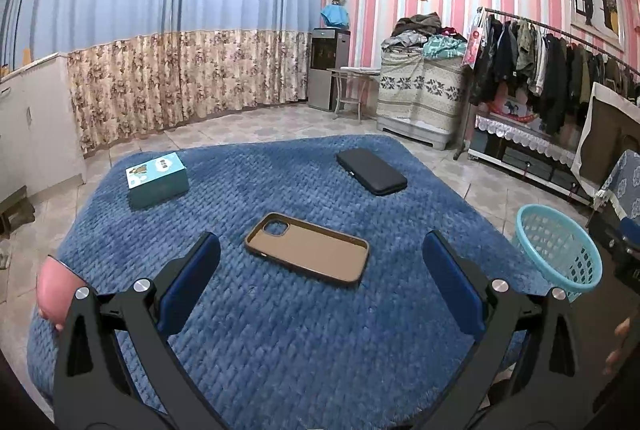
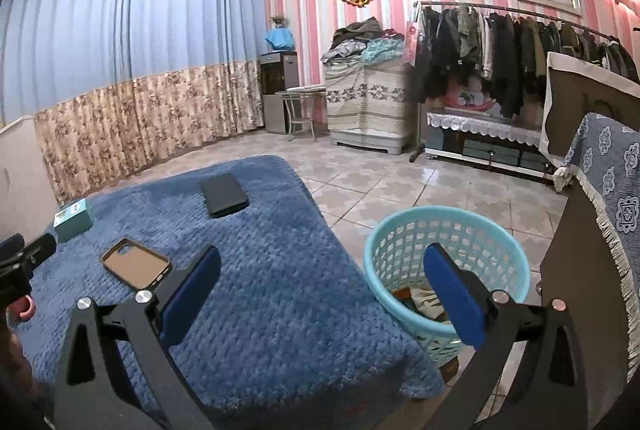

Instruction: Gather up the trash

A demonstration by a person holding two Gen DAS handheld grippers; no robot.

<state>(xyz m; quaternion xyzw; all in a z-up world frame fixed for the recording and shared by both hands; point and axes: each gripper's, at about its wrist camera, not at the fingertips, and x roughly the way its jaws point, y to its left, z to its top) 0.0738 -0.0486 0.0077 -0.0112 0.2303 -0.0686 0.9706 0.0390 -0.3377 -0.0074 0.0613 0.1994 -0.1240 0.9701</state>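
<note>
A blue knitted blanket [image 1: 304,342] covers a table. On it lie a brown phone case [image 1: 307,248], a black case [image 1: 371,171] and a teal box [image 1: 157,180]. My left gripper [image 1: 320,270] hangs open just short of the brown phone case, nothing between its blue pads. A light-blue plastic basket [image 2: 400,262] stands on the floor by the table's right edge, with crumpled items in its bottom [image 2: 424,300]. My right gripper [image 2: 322,282] is open and empty above the table's right edge, its right finger [image 2: 454,298] over the basket. The same phone case [image 2: 136,263], black case [image 2: 223,195] and box [image 2: 73,220] show on the left.
A tiled floor [image 2: 380,186] lies beyond the table. A clothes rack [image 2: 520,46] lines the right wall, with a covered cabinet [image 2: 366,102] and a water dispenser [image 2: 278,90] further back. A dark chair draped with patterned cloth [image 2: 604,198] stands right of the basket.
</note>
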